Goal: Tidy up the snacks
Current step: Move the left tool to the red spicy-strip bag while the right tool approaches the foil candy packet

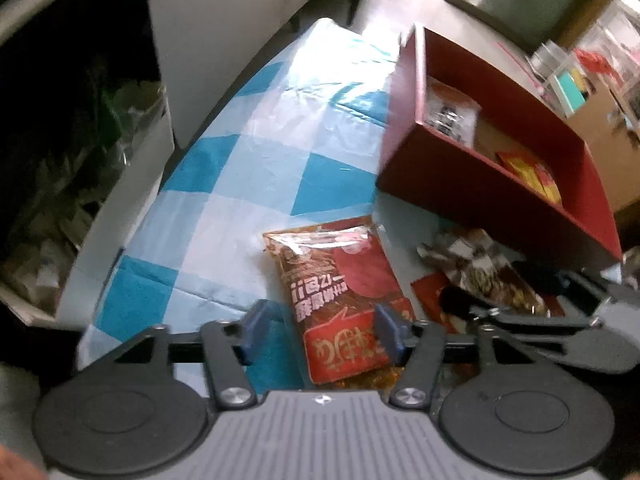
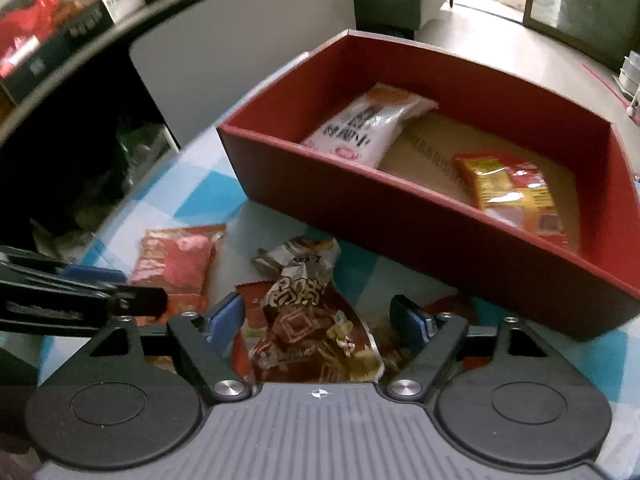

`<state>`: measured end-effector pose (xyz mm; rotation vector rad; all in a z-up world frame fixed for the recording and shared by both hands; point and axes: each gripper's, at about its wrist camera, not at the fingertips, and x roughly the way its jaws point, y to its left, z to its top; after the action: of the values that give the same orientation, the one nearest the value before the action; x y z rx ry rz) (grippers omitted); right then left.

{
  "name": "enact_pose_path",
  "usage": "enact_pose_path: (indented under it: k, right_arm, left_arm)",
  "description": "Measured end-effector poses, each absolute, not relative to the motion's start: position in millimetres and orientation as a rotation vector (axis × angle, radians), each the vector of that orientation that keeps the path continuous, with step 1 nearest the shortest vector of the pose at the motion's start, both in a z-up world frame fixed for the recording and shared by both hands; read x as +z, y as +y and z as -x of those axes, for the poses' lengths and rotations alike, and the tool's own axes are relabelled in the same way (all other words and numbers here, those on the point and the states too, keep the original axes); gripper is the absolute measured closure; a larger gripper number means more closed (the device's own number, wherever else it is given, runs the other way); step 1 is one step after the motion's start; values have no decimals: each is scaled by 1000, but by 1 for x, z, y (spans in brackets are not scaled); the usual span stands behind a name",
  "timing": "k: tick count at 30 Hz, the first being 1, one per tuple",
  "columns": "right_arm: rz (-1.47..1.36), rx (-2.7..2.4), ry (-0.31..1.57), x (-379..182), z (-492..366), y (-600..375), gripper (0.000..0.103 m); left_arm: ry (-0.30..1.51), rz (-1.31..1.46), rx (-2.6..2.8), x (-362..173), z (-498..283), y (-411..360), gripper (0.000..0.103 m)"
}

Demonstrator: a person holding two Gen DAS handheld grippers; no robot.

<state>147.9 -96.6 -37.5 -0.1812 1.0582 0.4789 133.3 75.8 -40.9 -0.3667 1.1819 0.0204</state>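
Both grippers' fingers (image 1: 256, 330) apart over snack packets (image 1: 340, 300)

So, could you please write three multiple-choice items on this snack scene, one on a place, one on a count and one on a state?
1. Where does the white snack bag lie?
A. in the red box
B. on the checked tablecloth
C. in the left gripper

2. How many packets show inside the box?
A. none
B. two
C. five

3. How does the right gripper stand?
A. shut on nothing
B. open, fingers either side of the brown packet
C. inside the box

Answers: 1 A, it rests against the box's far wall; 2 B, the white bag and a yellow-red packet; 3 B, both blue pads stand apart.
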Motion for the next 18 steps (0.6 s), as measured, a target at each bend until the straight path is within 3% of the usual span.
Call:
enact_pose_path:
  k: [3, 5, 6, 8, 12, 18]
  right_arm:
    - [207, 480, 1046, -44, -150, -90, 17]
    - [212, 492, 1049, -39, -148, -90, 26]
    - [203, 519, 1060, -36, -146, -91, 42]
    - [167, 540, 1094, -31, -142, -94, 49]
    - [150, 550, 1105, -25, -130, -100, 53]
    - [118, 514, 1091, -6, -106, -117, 54]
  left_arm:
    - [1195, 405, 25, -42, -140, 77, 39]
    - [1199, 389, 20, -40, -144, 74, 38]
    - [1211, 392, 16, -40, -146, 72, 37]
    - [1217, 390, -2, -41, -146, 70, 36]
    - [1221, 422, 7, -42, -145, 74, 34]
    - [1218, 450, 46, -43, -148, 61, 22]
